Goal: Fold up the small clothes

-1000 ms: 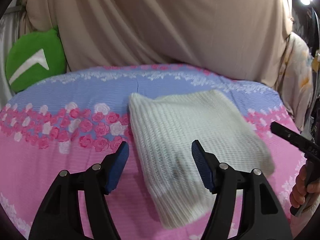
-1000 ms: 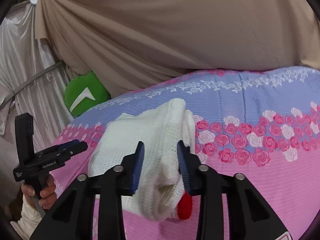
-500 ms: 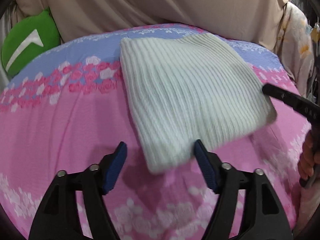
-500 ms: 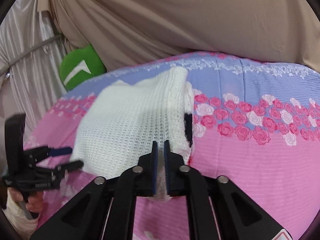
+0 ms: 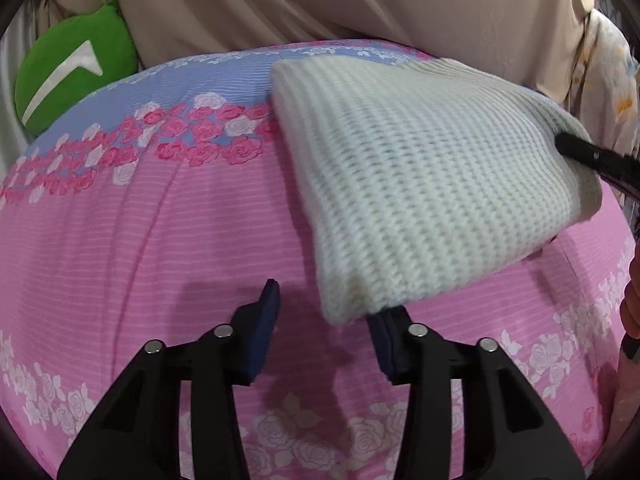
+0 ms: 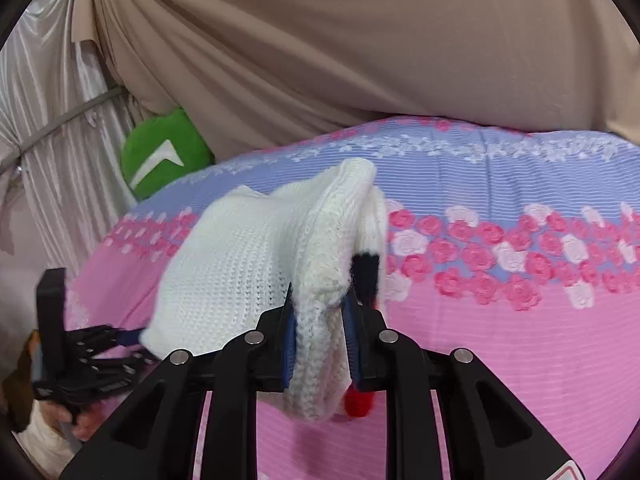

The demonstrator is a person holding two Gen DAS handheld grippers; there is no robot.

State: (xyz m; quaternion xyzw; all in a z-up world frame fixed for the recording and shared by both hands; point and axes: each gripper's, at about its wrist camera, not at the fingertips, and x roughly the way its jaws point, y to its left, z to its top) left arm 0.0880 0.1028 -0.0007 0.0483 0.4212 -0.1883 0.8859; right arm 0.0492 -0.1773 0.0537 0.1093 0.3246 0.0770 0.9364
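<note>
A folded white knitted garment (image 5: 420, 192) lies on the pink and blue flowered bedcover (image 5: 120, 240). My left gripper (image 5: 320, 320) is open, just in front of the garment's near corner, which rests over the right finger. In the right wrist view my right gripper (image 6: 318, 340) is shut on the garment's thick folded edge (image 6: 316, 320), lifting that side. Black and red knit trim (image 6: 366, 276) shows by the right finger. The left gripper (image 6: 100, 344) shows at the garment's far corner.
A green cushion with a white arrow mark (image 5: 72, 68) sits at the bed's back left. A beige draped cloth (image 5: 320, 0) hangs behind the bed. A pale flowered fabric (image 5: 608, 68) hangs at the right.
The left gripper drew back from around the garment to its near corner, still open. The right gripper stayed clamped on the folded edge and holds a thicker bundle, lifted higher.
</note>
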